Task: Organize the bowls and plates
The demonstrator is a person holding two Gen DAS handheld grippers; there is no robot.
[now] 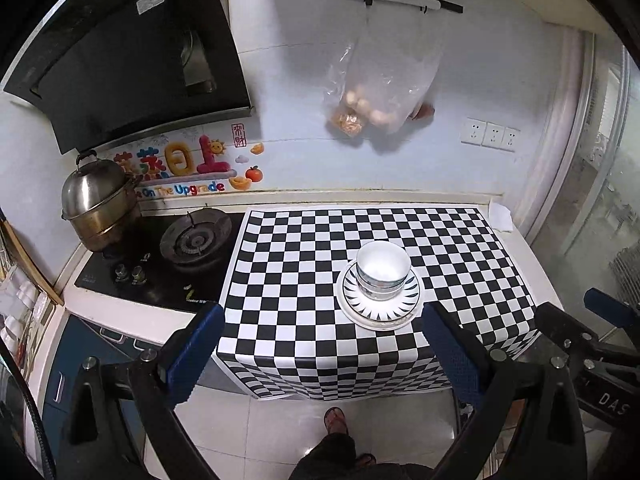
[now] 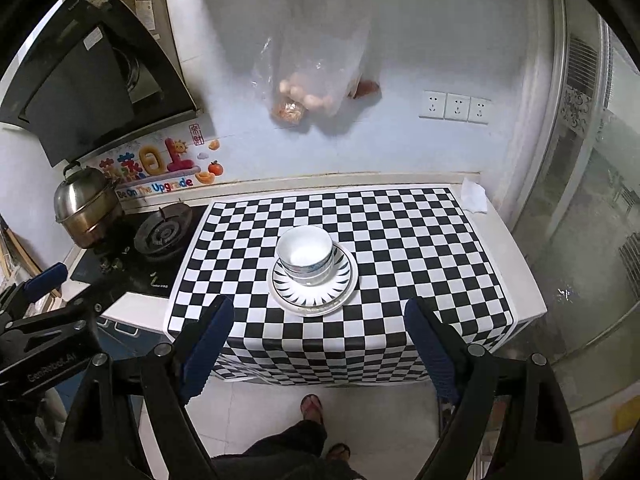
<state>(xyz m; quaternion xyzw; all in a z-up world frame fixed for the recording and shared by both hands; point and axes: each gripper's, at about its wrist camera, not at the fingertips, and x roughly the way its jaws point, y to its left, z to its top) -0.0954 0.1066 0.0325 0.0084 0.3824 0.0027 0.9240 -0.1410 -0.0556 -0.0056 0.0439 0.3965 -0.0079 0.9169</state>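
Observation:
White bowls [image 1: 383, 266] are nested together and stand on a stack of plates [image 1: 379, 312] with a dark ray pattern, on the checkered cloth [image 1: 304, 280]. The bowls [image 2: 306, 252] and plates [image 2: 314, 298] also show in the right wrist view. My left gripper [image 1: 320, 344] is open and empty, held back from the counter's front edge, above the floor. My right gripper [image 2: 318, 340] is open and empty, also back from the counter. Each gripper shows at the edge of the other's view.
A gas hob [image 1: 192, 240] with a steel steamer pot [image 1: 96, 204] lies left of the cloth. A range hood [image 1: 120, 60] hangs above it. A plastic bag of food [image 1: 380, 92] hangs on the wall. Sockets [image 1: 490, 134] sit right. A person's feet [image 1: 336, 420] stand below.

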